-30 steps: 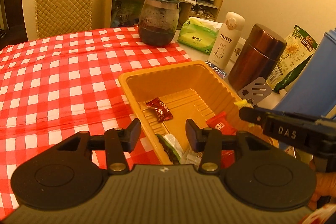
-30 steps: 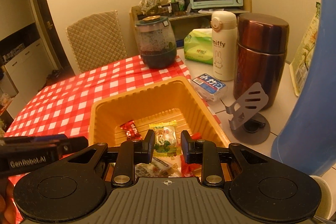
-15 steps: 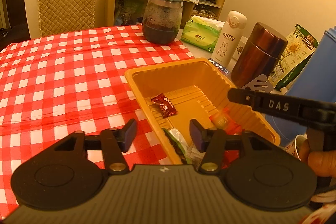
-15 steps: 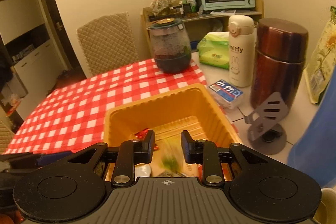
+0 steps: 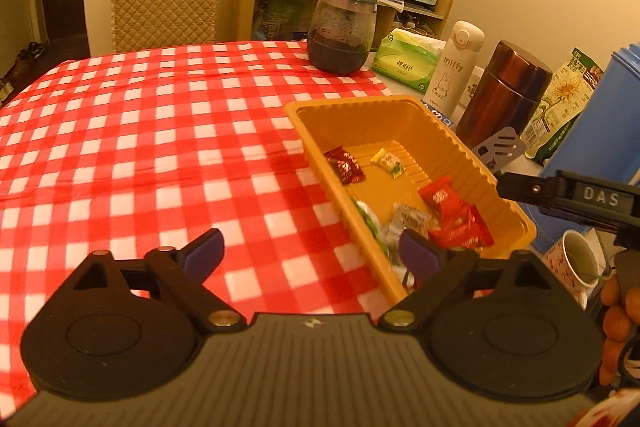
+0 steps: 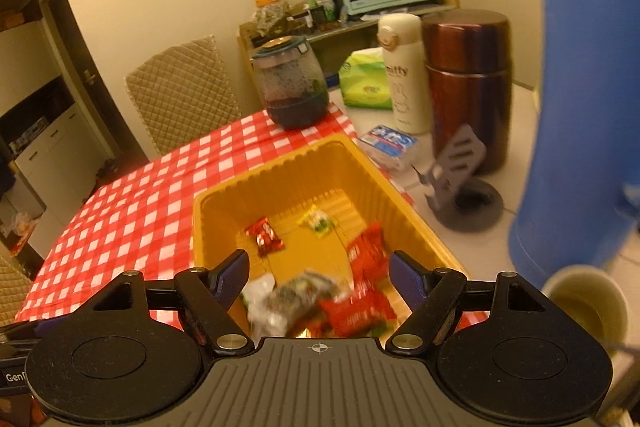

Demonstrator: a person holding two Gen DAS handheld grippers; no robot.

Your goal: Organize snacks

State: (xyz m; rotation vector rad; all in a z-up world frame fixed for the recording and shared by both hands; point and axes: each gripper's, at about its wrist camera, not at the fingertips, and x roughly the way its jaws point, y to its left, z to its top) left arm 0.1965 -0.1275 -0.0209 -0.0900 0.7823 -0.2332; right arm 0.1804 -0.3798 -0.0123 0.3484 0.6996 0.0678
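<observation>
Left wrist view. Left gripper (image 5: 310, 251): jaws spread wide, nothing between them, above the red-checked tablecloth (image 5: 140, 147) by the near left corner of the yellow tray (image 5: 404, 111). The tray stands at the cloth's right edge. In it: dark red snack packet (image 5: 344, 166) and small yellow-green candy (image 5: 387, 163) toward the far end, a heap of red packets (image 5: 452, 215) and pale wrappers (image 5: 406, 223) at the near end. Right gripper (image 5: 576, 199): seen side-on past the tray's right rim, marked DAS; jaw state not readable here. Beyond the tray: glass jar (image 5: 342, 31), green tissue pack (image 5: 408, 65), white Miffy bottle (image 5: 454, 67), brown flask (image 5: 504, 91), blue jug (image 5: 600, 131), cup (image 5: 572, 263).

Right wrist view. Right gripper (image 6: 318, 267): jaws well apart, empty, over the tray's near end (image 6: 224, 199). Below it lie the blurred wrappers (image 6: 296, 299) and red packets (image 6: 360, 303); the dark red packet (image 6: 264, 237) and the candy (image 6: 318, 221) lie farther in. Grey phone stand (image 6: 460, 183) right of the tray.
</observation>
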